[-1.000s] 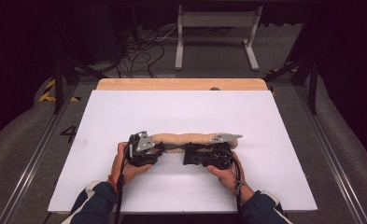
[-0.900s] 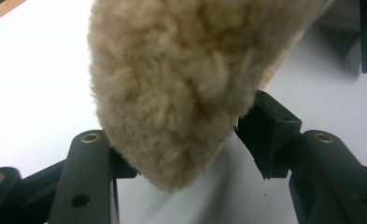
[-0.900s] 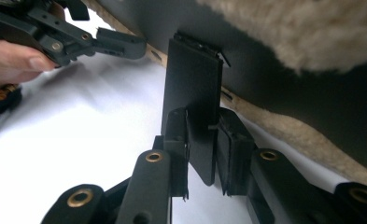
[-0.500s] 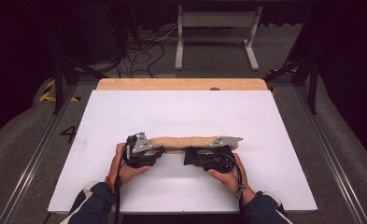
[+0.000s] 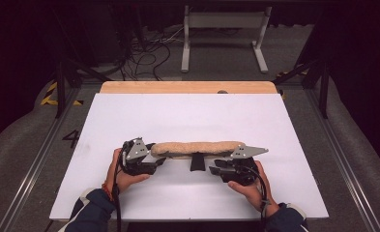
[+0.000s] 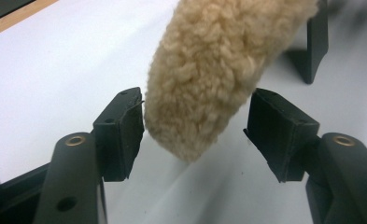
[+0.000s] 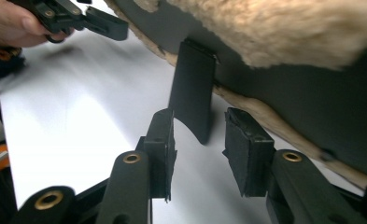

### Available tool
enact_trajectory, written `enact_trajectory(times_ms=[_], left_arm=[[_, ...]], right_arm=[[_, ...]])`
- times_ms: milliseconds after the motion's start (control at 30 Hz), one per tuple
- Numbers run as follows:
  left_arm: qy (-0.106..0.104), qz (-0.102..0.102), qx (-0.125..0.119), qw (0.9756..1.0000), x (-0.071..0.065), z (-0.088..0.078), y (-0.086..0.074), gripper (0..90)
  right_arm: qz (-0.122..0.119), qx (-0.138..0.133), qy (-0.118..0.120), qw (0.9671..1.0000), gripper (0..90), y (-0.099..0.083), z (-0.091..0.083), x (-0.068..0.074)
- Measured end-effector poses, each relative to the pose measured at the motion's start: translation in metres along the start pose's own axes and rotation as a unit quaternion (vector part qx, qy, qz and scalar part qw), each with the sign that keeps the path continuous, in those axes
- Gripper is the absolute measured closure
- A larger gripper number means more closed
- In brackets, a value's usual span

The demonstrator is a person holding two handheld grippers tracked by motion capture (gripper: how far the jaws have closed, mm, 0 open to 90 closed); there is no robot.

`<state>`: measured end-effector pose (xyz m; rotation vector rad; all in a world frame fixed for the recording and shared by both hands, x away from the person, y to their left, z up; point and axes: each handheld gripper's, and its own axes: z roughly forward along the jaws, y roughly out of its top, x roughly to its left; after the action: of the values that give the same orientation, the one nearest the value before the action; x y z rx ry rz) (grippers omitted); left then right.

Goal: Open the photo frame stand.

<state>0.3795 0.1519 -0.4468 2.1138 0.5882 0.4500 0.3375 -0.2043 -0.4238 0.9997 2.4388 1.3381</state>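
A long tan fleece pad (image 5: 197, 147) with a black underside lies across the white table (image 5: 187, 116); a black tab (image 5: 196, 162) sticks out from its near side. My left gripper (image 5: 157, 162) is at the pad's left end. In the left gripper view, the fleece pad's end (image 6: 209, 79) sits between the jaws of the left gripper (image 6: 195, 130), which have just been opening; one pad is close to the fleece, the other apart. My right gripper (image 7: 200, 144) has also just been opening. It stands open just short of the black tab (image 7: 193, 88), nothing gripped.
A wooden strip (image 5: 187, 87) borders the table's far edge. Beyond it, a metal stand (image 5: 224, 34) and loose cables (image 5: 144, 48) are on the floor. Metal rails (image 5: 342, 159) run along both sides of the table.
The right gripper has drawn back toward the right and off the pad, leaving the black tab exposed. Both grippers' jaws stand wider. The left hand has hardly moved.
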Motion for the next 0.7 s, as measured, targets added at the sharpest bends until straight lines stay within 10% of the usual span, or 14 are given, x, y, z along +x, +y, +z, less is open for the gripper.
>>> enact_trajectory(times_ms=[333,700], left_arm=[[0.022,-0.003,0.001,0.9998,-0.001,-0.023,-0.013,27.2],[0.036,0.016,0.034,0.9987,-0.006,-0.035,-0.027,22.2]], right_arm=[[-0.027,0.000,-0.030,0.9992,59.1,-0.013,-0.028,-0.004],[-0.005,-0.017,-0.075,0.9970,57.1,-0.029,-0.056,-0.024]])
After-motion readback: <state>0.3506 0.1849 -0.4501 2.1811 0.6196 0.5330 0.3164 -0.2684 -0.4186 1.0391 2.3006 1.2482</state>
